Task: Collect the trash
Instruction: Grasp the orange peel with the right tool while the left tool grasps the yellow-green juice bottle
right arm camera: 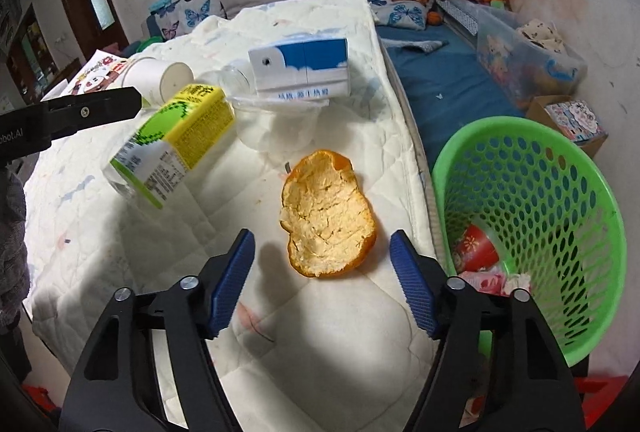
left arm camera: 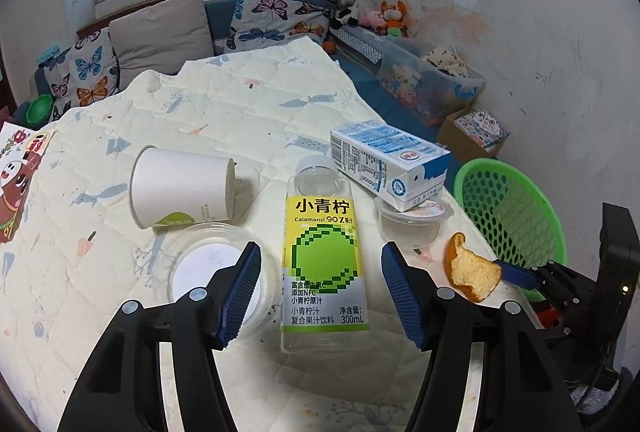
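A clear juice bottle (left arm camera: pixel 324 264) with a yellow-green label lies on the white quilted cover (left arm camera: pixel 224 104). My left gripper (left arm camera: pixel 321 248) is open and straddles it, pads clear of both sides. An orange peel (right arm camera: pixel 328 216), pith up, lies near the cover's right edge, in front of the green mesh basket (right arm camera: pixel 532 200). My right gripper (right arm camera: pixel 322 234) is open, its fingertips on either side of the peel's near end without pressing on it. In the left wrist view one blue fingertip (left arm camera: pixel 516 274) of the right gripper sits at the peel (left arm camera: pixel 472 268).
A tipped paper cup (left arm camera: pixel 184 188), a clear round lid (left arm camera: pixel 216 272), a blue-and-white milk carton (left arm camera: pixel 384 160) and a clear plastic cup (left arm camera: pixel 412 224) lie around the bottle. The basket holds a red cup (right arm camera: pixel 478 248) and wrappers. Beyond are cushions, toys and boxes.
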`<action>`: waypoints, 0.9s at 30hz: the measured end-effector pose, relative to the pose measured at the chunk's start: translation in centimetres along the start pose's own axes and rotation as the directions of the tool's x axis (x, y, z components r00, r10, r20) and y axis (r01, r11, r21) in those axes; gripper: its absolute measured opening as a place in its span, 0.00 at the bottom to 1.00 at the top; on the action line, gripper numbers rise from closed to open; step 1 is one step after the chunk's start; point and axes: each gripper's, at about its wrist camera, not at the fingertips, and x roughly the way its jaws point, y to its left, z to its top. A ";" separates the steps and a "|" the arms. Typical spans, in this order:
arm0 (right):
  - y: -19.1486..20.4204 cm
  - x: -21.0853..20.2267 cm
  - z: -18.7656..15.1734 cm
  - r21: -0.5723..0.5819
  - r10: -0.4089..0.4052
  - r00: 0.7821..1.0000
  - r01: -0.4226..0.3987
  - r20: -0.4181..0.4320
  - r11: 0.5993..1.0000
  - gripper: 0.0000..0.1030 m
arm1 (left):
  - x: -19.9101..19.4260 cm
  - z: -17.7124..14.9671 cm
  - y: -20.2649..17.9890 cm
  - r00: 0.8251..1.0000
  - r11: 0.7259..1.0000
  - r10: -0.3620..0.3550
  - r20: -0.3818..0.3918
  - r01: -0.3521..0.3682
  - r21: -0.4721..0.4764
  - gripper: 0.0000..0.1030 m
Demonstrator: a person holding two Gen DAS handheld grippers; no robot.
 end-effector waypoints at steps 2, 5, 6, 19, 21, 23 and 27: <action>0.1 0.0 -0.1 -0.011 -0.014 1.000 0.014 0.003 1.000 0.59 | 0.5 0.1 -0.1 1.000 1.000 -0.002 -0.009 0.002 0.006 0.59; -0.1 -0.2 -0.2 -0.017 -0.022 1.000 0.022 0.006 1.000 0.52 | 1.4 0.3 -0.4 1.000 1.000 -0.002 -0.024 0.003 0.020 0.59; -0.1 -0.3 -0.2 -0.017 -0.021 1.000 0.021 0.007 1.000 0.49 | 1.8 0.4 -0.6 1.000 1.000 0.004 -0.030 -0.003 0.027 0.59; 0.0 -0.3 0.0 -0.021 -0.013 1.000 0.014 0.004 1.000 0.43 | 5.3 0.9 -0.3 0.994 0.998 0.038 -0.100 -0.033 0.050 0.59; 0.2 -0.1 0.1 -0.020 -0.010 1.000 0.010 -0.001 1.000 0.43 | 5.8 0.9 -0.2 0.993 0.998 0.038 -0.109 -0.033 0.047 0.59; 0.2 0.1 0.1 -0.020 -0.010 1.000 0.010 -0.001 1.000 0.43 | 6.1 0.9 -0.2 0.993 0.998 0.038 -0.115 -0.033 0.045 0.59; 0.3 0.4 0.3 -0.020 -0.010 1.000 0.010 -0.001 1.000 0.43 | 7.0 0.8 -0.2 0.990 0.999 0.020 -0.138 -0.016 0.031 0.53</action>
